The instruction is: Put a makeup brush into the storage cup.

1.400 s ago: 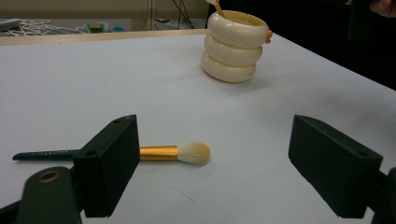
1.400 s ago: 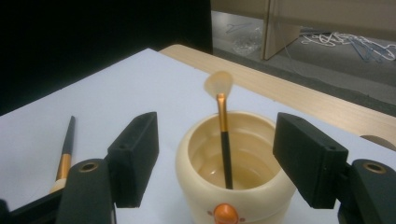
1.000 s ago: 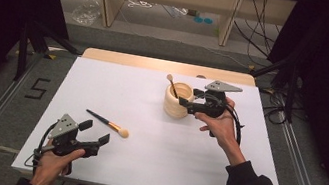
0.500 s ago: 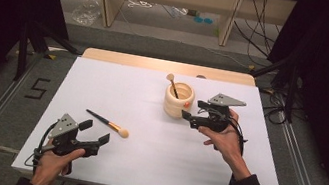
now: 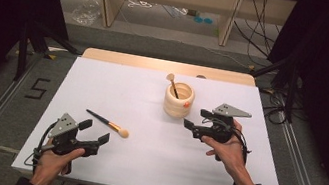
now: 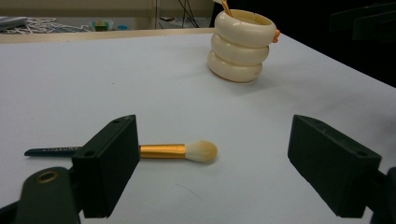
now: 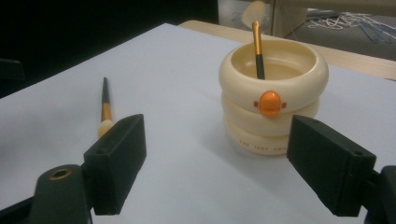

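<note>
- Your right gripper (image 5: 197, 120) sits just beside the cream holder (image 5: 179, 100), on its right side in the high view, but it does not touch it.
- Its jaws have just been opening. They now stand wide apart, and nothing is between them.
- In the right gripper view the holder (image 7: 273, 109) stands upright a little way past the jaws. It looks like three fat rings stacked up, with a small orange button on the front.
- One brush (image 5: 172, 84) stands inside the holder. Its handle is down in the cup and its soft tip pokes out at the top and leans toward the far side.
- Your left gripper (image 5: 93, 131) is near the front edge of the white table (image 5: 117, 89), on the left side. Its jaws are wide apart too and hold nothing.
- A second brush (image 5: 109, 124) lies flat on the table just past your left gripper. It has a dark handle, a gold band and a pale fluffy tip.
- In the left gripper view that brush (image 6: 177, 151) lies sideways across the table, with its dark handle running behind the left jaw. The jaws do not touch it.
- The lying brush and the holder are well apart.
</note>
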### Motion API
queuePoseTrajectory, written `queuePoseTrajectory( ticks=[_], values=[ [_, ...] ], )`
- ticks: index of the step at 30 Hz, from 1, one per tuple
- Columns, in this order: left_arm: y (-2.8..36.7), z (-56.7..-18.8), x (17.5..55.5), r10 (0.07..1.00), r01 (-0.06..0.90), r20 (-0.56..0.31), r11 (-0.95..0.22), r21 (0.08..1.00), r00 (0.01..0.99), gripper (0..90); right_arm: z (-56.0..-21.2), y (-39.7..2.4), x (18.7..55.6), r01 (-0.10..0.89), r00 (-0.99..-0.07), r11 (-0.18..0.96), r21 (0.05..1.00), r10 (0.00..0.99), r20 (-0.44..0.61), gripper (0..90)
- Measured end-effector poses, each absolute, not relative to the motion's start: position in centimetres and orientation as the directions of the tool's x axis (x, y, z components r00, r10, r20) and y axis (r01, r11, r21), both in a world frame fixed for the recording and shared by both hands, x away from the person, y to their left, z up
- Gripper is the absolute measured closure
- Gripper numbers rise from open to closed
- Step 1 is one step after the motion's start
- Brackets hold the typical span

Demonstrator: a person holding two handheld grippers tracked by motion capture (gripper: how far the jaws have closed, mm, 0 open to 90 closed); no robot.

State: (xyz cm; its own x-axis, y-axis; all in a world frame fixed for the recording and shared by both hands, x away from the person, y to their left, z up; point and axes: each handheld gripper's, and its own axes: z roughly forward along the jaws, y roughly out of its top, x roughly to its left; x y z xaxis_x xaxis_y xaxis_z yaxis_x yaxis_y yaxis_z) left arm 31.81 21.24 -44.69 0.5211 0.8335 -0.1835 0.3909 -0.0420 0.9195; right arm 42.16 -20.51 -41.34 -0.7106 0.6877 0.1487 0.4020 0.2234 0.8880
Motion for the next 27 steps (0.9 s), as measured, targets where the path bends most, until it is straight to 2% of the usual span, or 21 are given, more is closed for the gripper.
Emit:
queuePoseTrajectory(
  ticks=[11,27],
  values=[
    [21.2,-44.7,31.8,0.834,0.39,-0.18,-0.046,0.92,0.521,16.5,-42.0,-21.0,40.0,0.409,-0.712,0.225,0.884,0.685,0.155,19.9],
    [21.4,-44.6,31.7,0.839,0.384,-0.173,-0.046,0.922,0.516,16.3,-43.1,-21.3,36.9,0.376,-0.742,0.277,0.884,0.661,0.108,18.5]
  ],
)
